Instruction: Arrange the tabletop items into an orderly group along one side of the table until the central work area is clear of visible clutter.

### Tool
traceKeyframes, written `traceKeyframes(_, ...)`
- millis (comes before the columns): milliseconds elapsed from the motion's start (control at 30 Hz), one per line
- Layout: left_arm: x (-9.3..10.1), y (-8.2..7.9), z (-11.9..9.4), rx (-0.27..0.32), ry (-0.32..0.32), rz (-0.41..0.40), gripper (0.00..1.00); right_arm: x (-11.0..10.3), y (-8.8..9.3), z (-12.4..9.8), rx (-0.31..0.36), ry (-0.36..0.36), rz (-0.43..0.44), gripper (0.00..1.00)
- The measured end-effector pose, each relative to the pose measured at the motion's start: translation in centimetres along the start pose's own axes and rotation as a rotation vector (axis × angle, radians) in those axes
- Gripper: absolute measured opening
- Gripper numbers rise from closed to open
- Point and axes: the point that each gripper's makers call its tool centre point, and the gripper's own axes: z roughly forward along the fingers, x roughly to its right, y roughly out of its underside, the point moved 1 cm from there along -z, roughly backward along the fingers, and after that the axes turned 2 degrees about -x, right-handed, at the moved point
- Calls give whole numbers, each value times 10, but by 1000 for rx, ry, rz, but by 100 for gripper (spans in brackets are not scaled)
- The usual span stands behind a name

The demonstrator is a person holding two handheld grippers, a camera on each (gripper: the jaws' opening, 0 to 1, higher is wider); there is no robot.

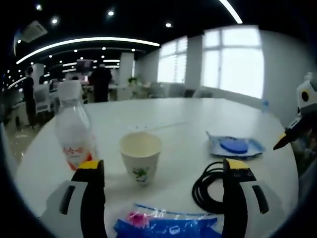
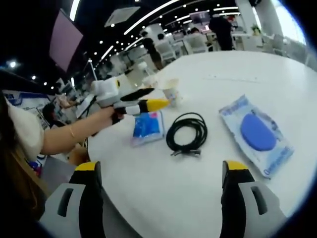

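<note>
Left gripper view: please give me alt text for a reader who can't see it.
A white round table holds a paper cup at centre, a clear bottle to its left, a coiled black cable and a blue-and-white packet to its right. The left gripper jaws stand open over a blue pouch.

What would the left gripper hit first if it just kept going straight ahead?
Probably the blue packet lying just ahead between the left gripper's open jaws, then the paper cup beyond it. Depth is hard to judge; held high, it might pass over the packet.
</note>
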Motion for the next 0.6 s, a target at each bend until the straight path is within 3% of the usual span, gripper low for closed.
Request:
traceKeyframes(133,12,-4,-8,-5,13,64,99,0,-2,-2,11,7,-1,100)
traceKeyframes(600,56,-14,-15,7,121,114,99,13,-14,-23,50,62,-15,100)
